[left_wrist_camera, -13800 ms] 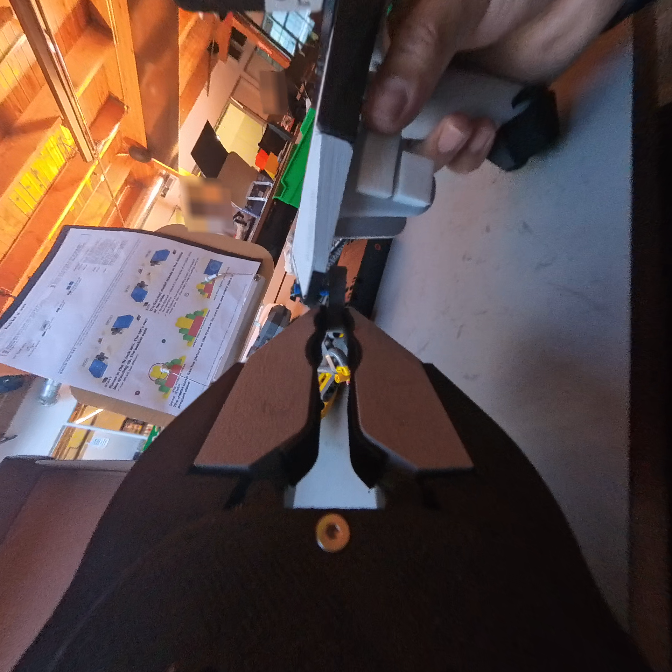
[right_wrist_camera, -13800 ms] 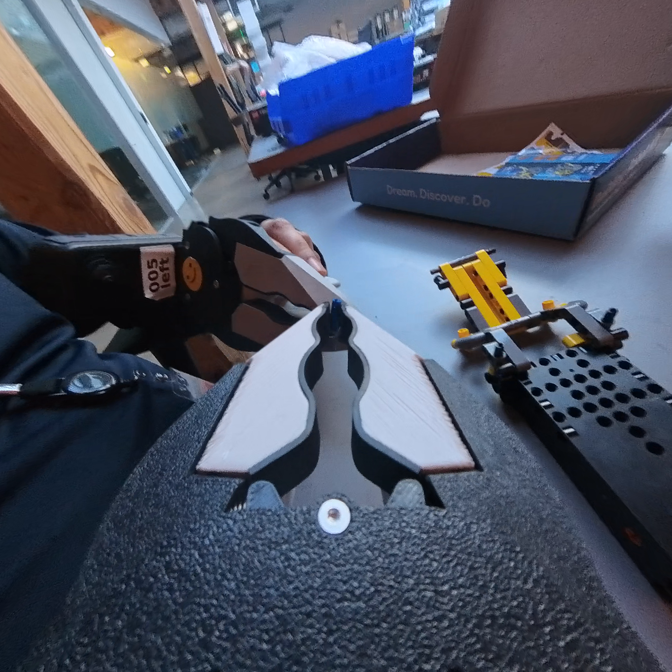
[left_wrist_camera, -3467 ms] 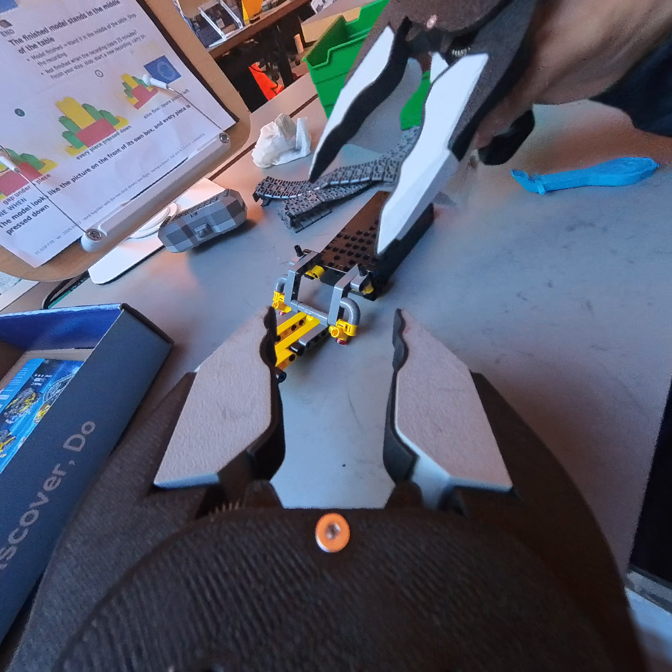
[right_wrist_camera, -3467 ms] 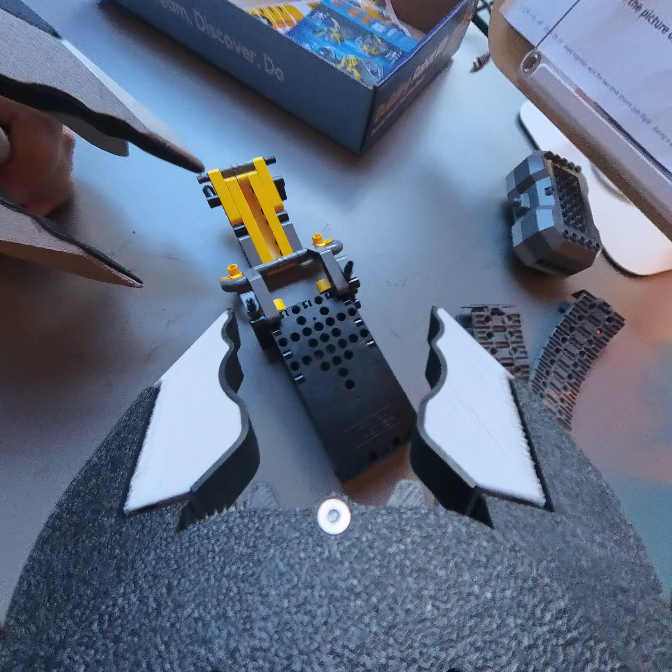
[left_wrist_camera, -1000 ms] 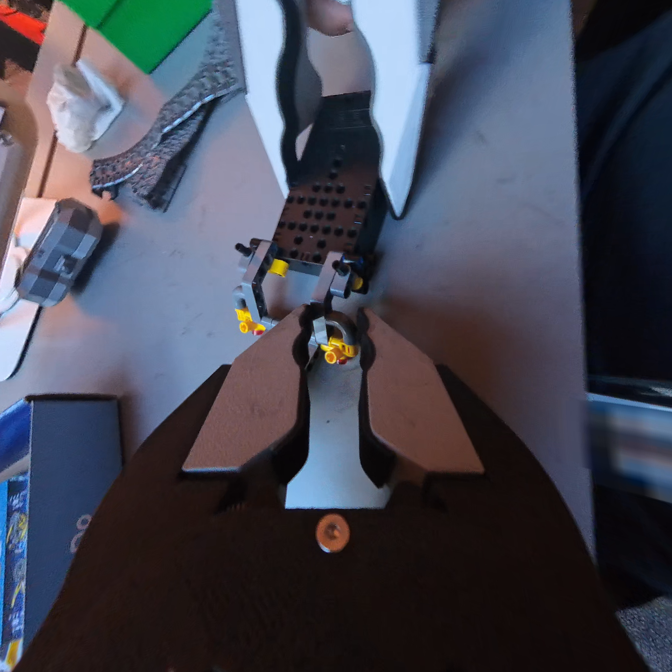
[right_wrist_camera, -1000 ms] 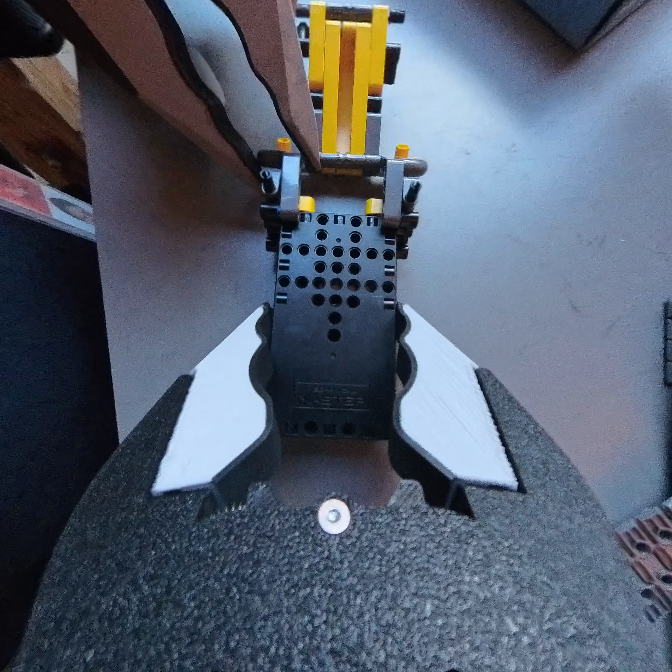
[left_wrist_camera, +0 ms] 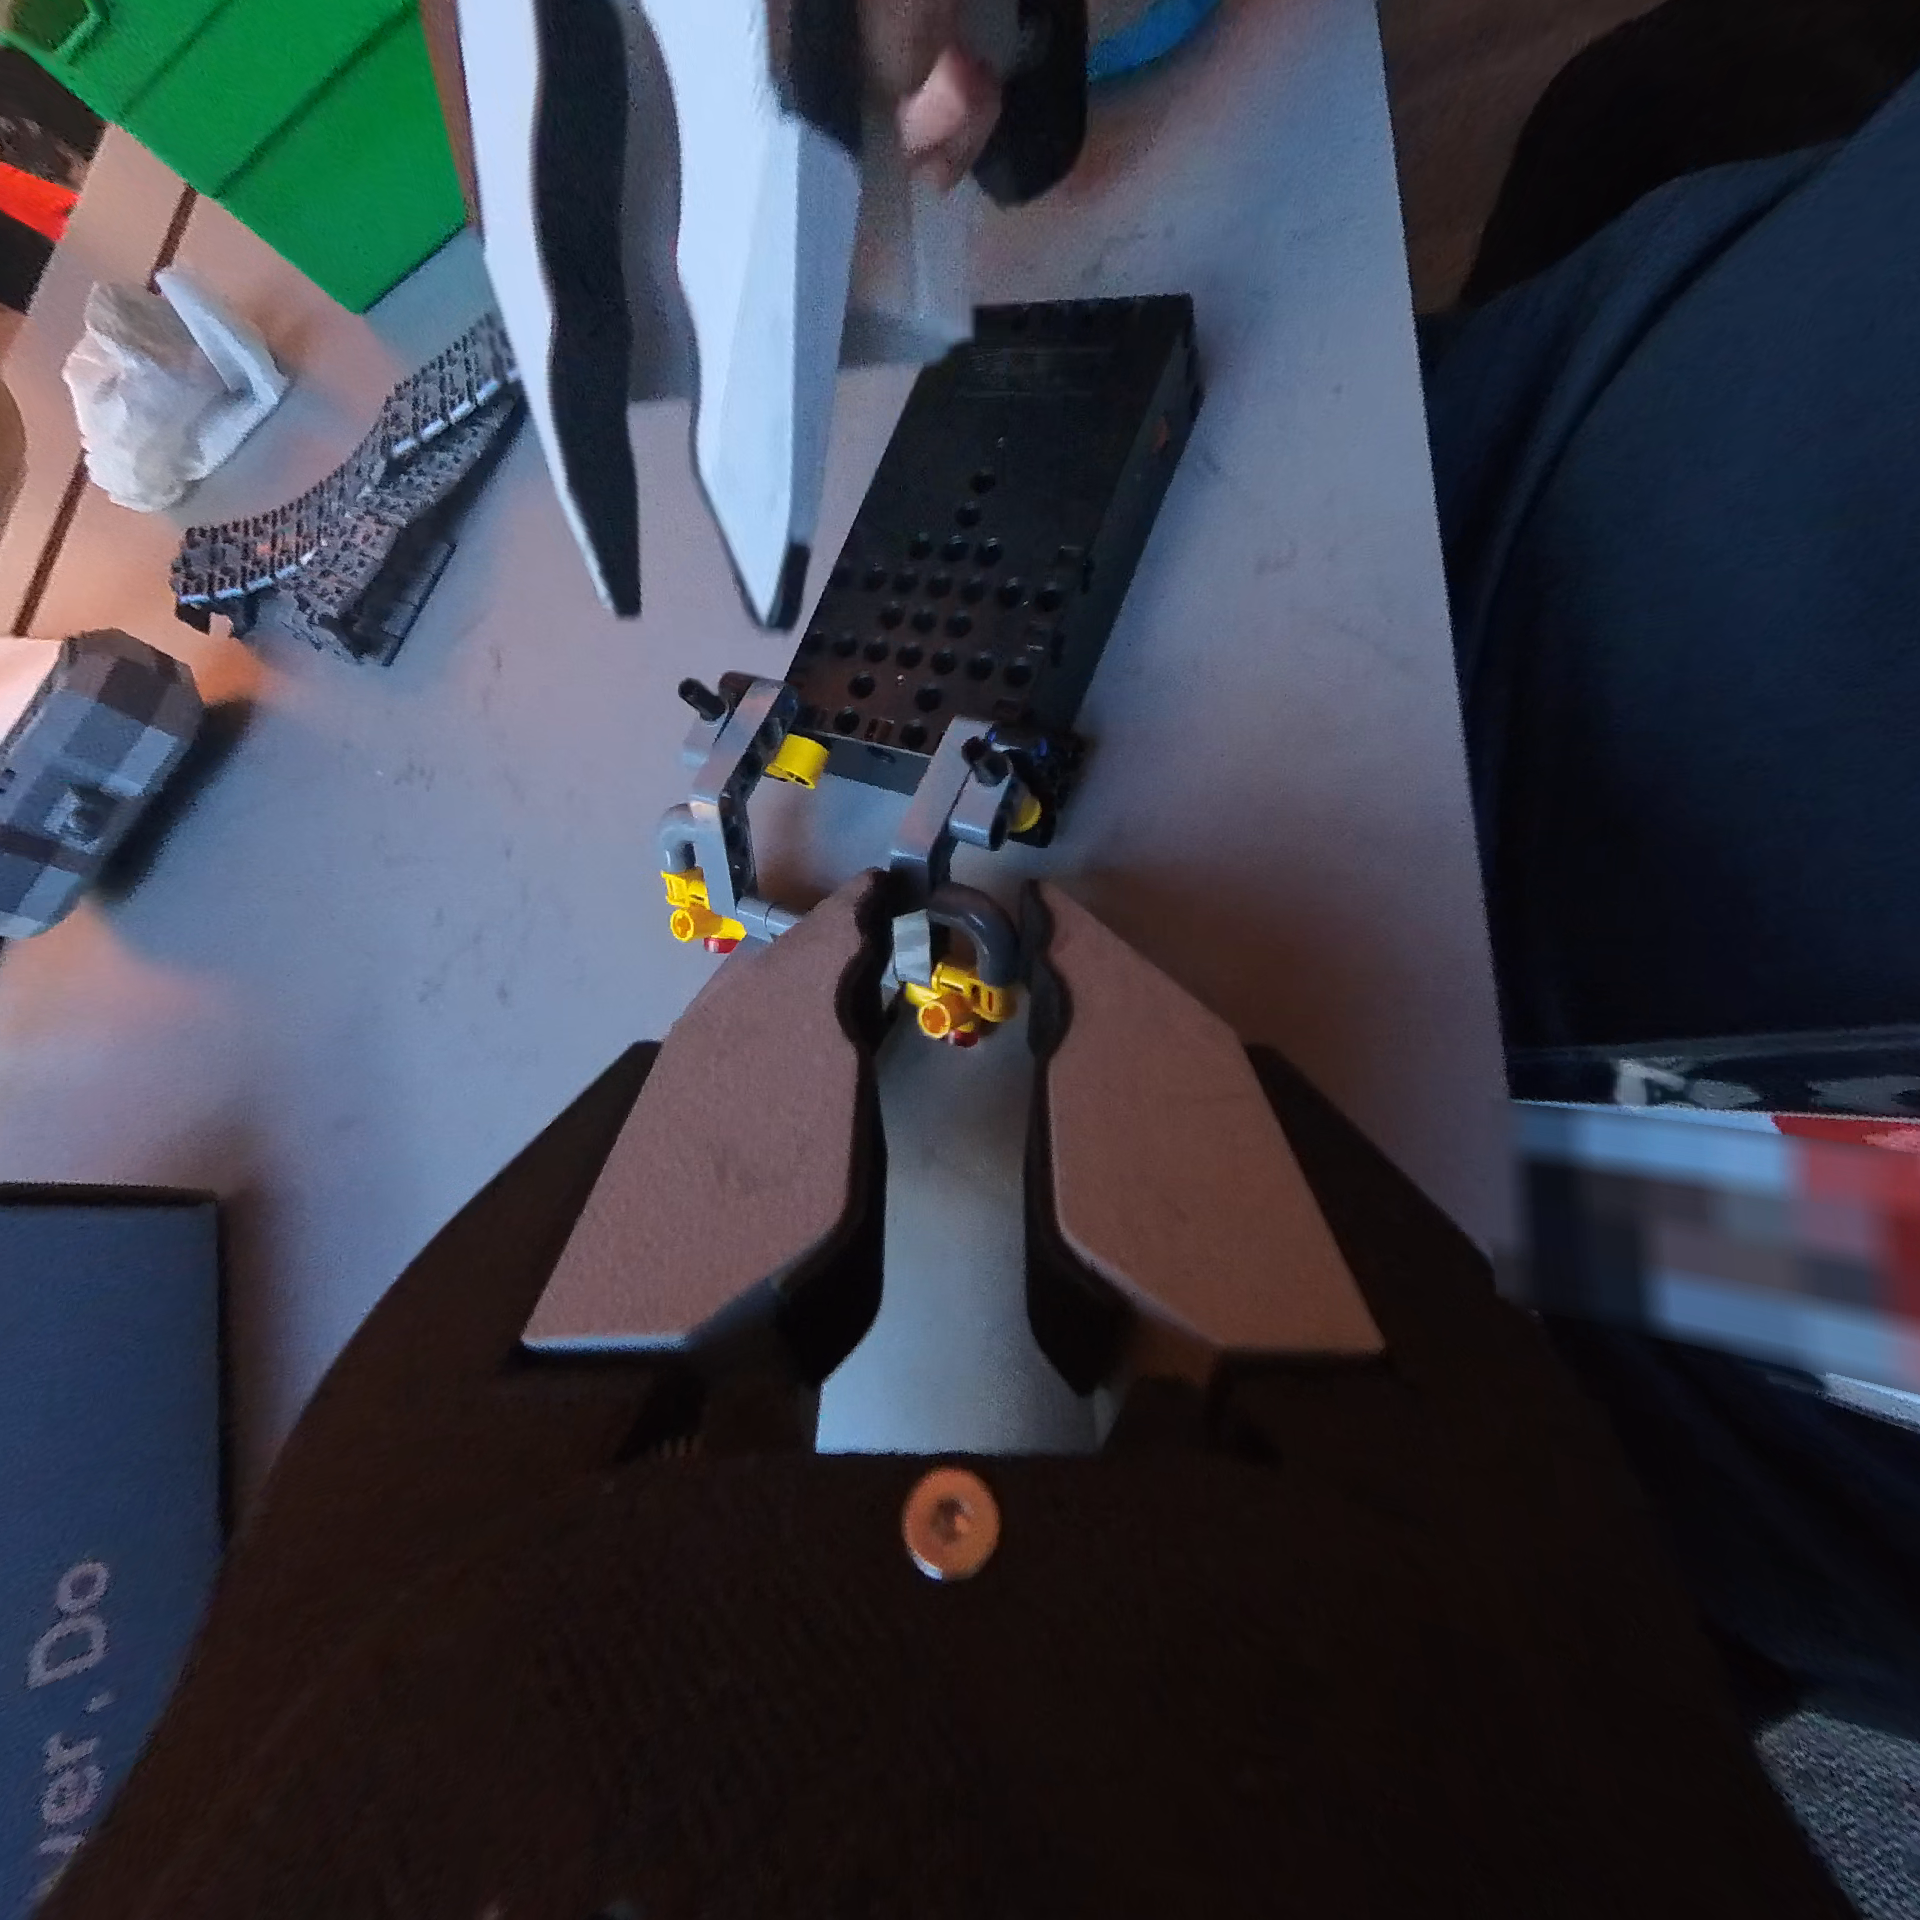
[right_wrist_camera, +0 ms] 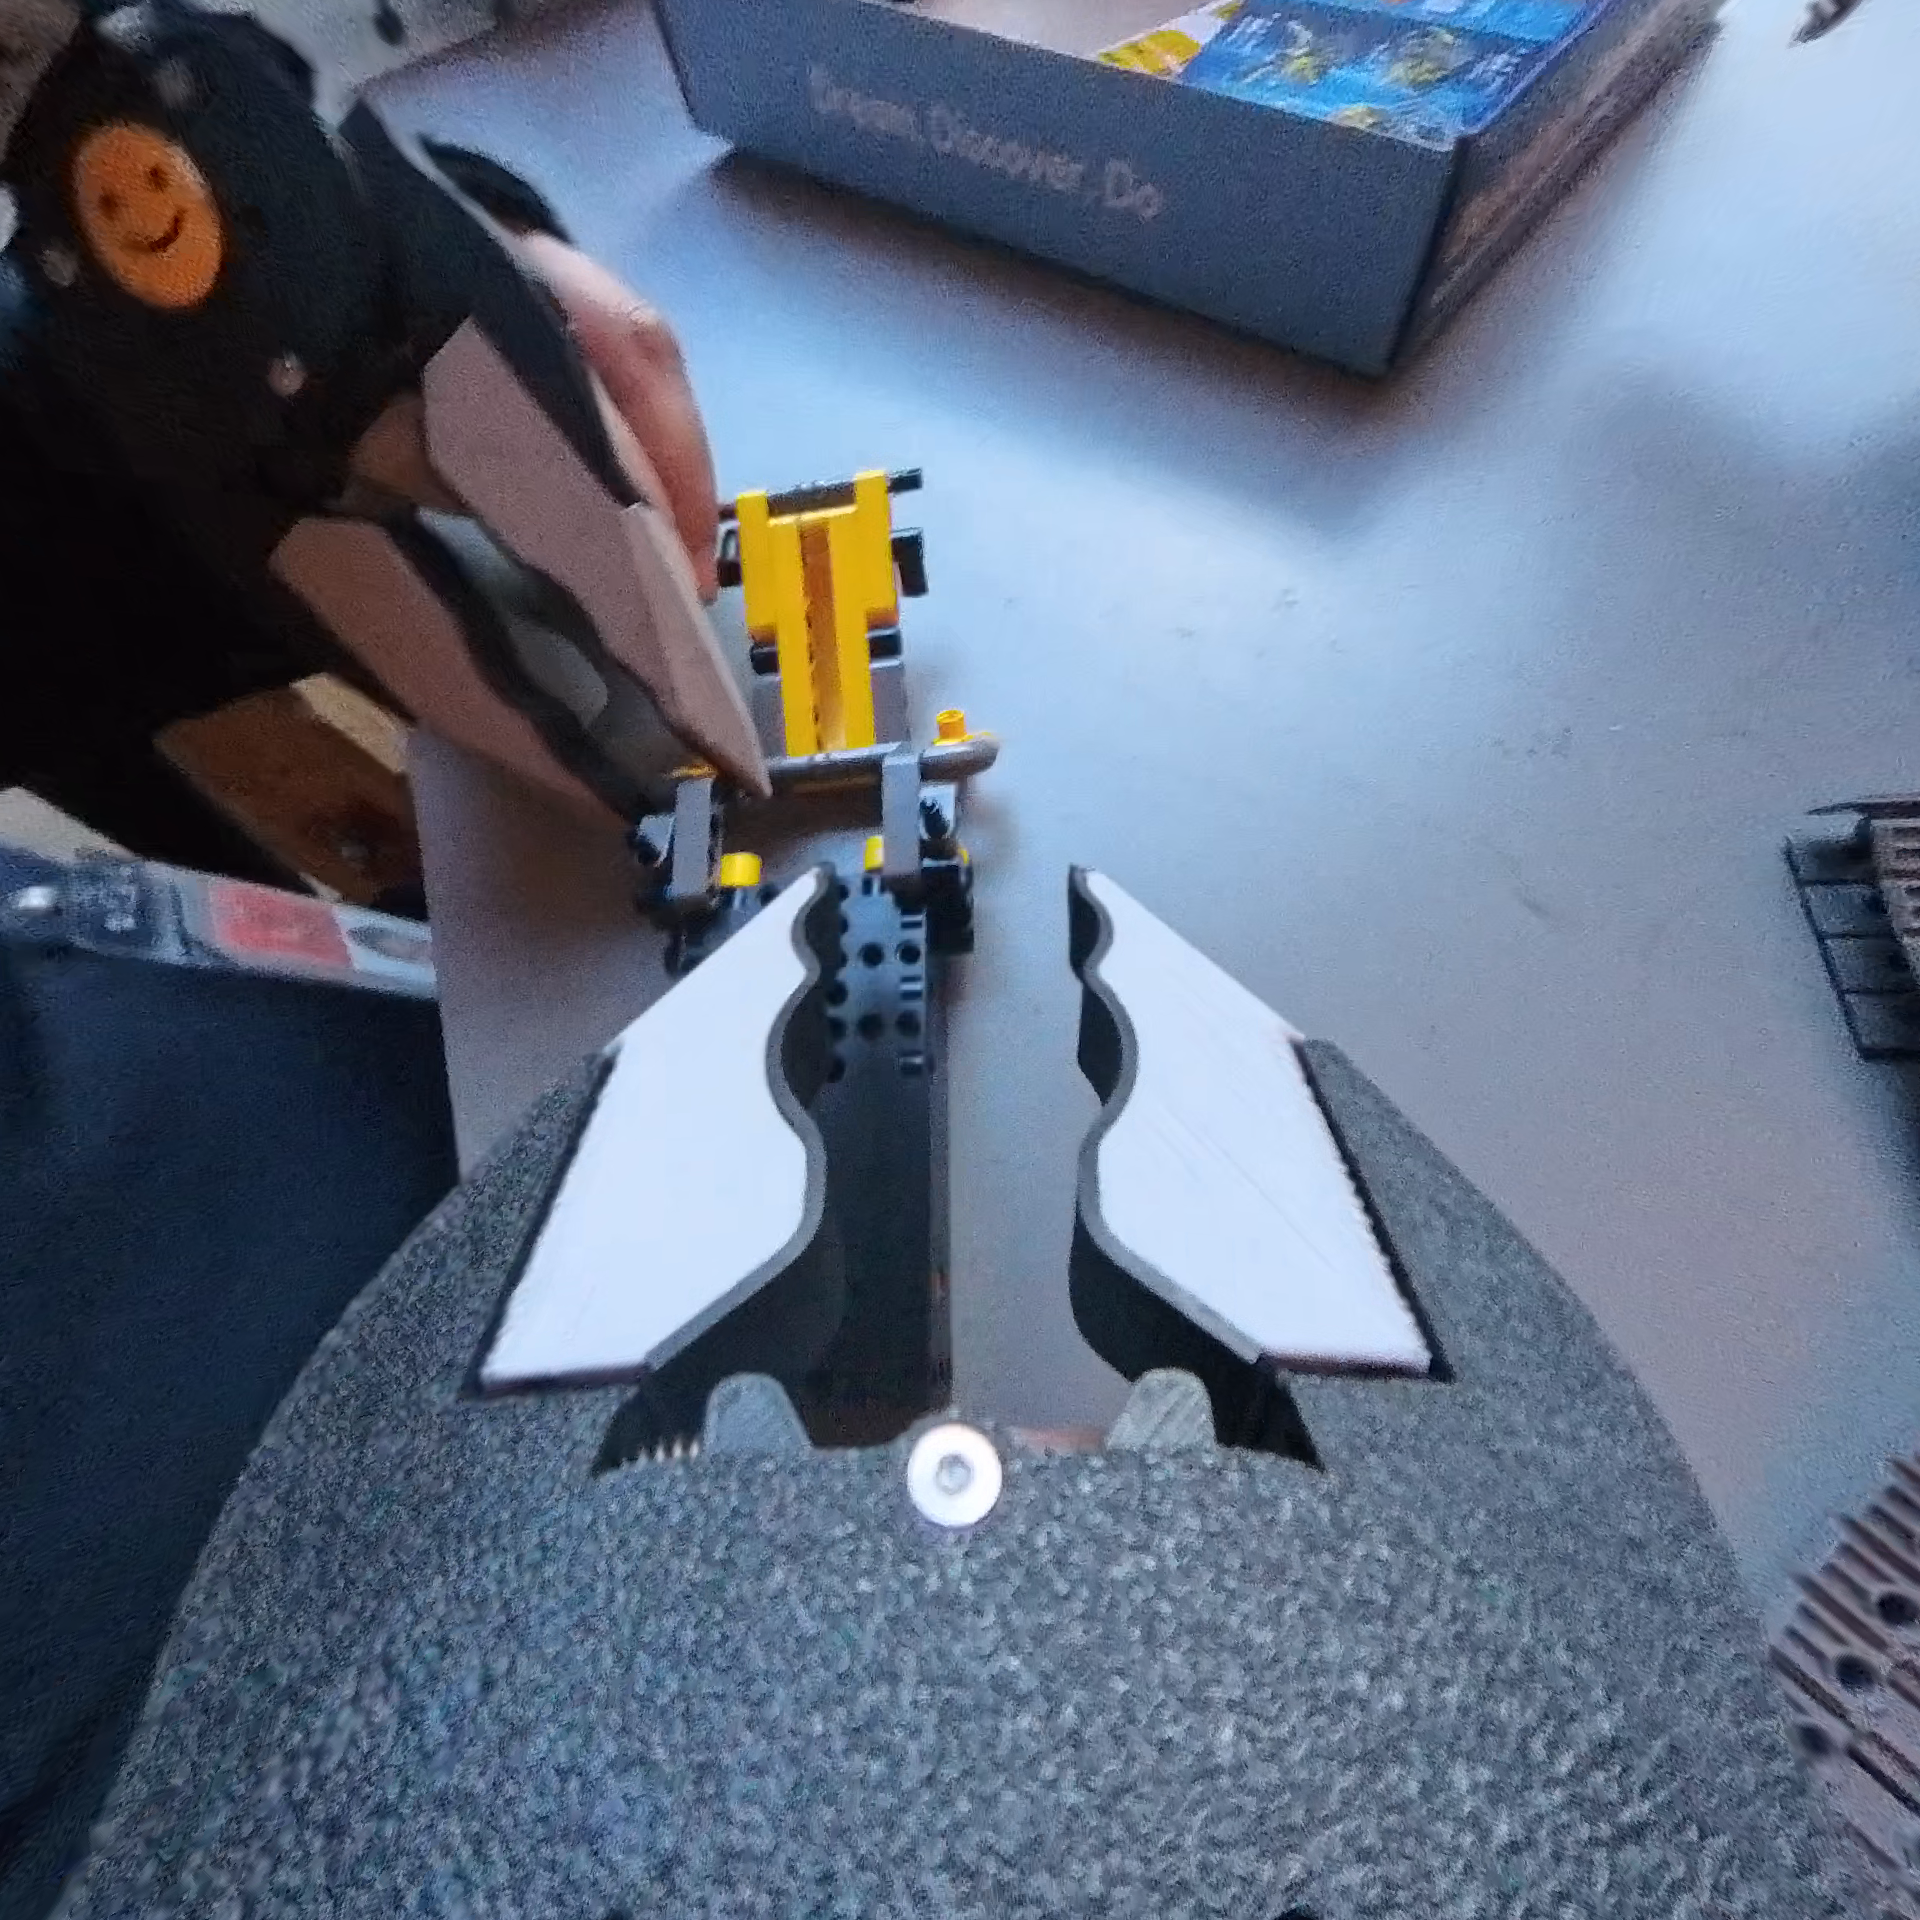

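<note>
A toy brick model lies on the grey table: a black perforated block [left_wrist_camera: 987, 540] with a grey frame [left_wrist_camera: 727, 810] and a yellow beam section [right_wrist_camera: 821, 613] at its far end. My left gripper [left_wrist_camera: 951, 904] is shut on the frame's grey corner elbow with its yellow connector [left_wrist_camera: 951, 982]. It also shows in the right wrist view [right_wrist_camera: 717, 764], pinching that corner. My right gripper [right_wrist_camera: 948, 878] is open and empty, hovering above the black block [right_wrist_camera: 883, 997]. In the left wrist view it [left_wrist_camera: 696, 597] hangs above the block's left side.
A blue-grey cardboard box [right_wrist_camera: 1039, 177] stands behind the model. Black track pieces [left_wrist_camera: 343, 561] and a grey brick block [left_wrist_camera: 83, 779] lie to one side, near a green bin [left_wrist_camera: 291, 135] and crumpled white paper [left_wrist_camera: 145, 405]. The table edge and a person's dark clothing [left_wrist_camera: 1662, 623] are close by. The left gripper is farther from the grey brick block [left_wrist_camera: 83, 779], some 30 cm, than the right, some 25 cm.
One second ago my right gripper was shut on the black block. It has now let go, opened and lifted off to the side. My left gripper still holds the frame corner.
</note>
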The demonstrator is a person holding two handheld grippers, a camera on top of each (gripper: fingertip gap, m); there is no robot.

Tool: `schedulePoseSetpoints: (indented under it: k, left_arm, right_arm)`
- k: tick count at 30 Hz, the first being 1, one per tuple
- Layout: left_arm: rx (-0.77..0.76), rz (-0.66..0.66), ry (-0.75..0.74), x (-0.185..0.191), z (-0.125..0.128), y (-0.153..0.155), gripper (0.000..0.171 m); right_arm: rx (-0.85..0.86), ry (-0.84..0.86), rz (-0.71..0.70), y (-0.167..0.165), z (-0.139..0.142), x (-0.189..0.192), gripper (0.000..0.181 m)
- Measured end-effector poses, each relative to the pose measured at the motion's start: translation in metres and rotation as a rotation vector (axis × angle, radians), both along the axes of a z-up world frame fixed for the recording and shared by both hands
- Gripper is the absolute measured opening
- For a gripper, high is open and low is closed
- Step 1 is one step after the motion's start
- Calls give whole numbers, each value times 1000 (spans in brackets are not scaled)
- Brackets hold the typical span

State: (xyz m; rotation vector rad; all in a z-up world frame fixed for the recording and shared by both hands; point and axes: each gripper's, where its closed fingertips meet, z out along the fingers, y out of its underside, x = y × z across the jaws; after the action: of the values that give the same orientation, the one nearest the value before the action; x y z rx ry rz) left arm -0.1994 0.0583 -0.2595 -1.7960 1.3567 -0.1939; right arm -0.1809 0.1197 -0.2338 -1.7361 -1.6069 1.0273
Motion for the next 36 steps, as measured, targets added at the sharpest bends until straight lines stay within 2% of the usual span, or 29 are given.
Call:
schedulePoseSetpoints:
  k: [4,7,9,15,19,21,28,36]
  left_arm:
    - [1,-22,22,9,-1,-4,27]
    - [-60,-21,-62,17,3,-5,28]
    - [-69,-12,-77,19,5,-2,31]
    - [-5,-32,-2,29,2,0,28]
    - [-51,-39,-14,30,2,-5,25]
    - [-58,-42,-16,30,2,-6,24]
    - [-69,-46,-29,23,3,-8,22]
    - [-57,-35,-60,14,6,-4,20]
  right_arm:
    - [36,-24,-27,1,-13,-14,54]
    - [27,-39,11,-7,-16,-20,41]
    - [14,-37,35,-12,-15,-21,19]
    - [42,-58,58,-16,-16,-21,17]
    - [69,-95,87,-22,-19,-21,20]
    - [114,-104,100,-22,-19,-21,13]
    - [413,-117,137,-20,-14,-25,12]
    - [486,-82,133,-15,-10,-36,12]
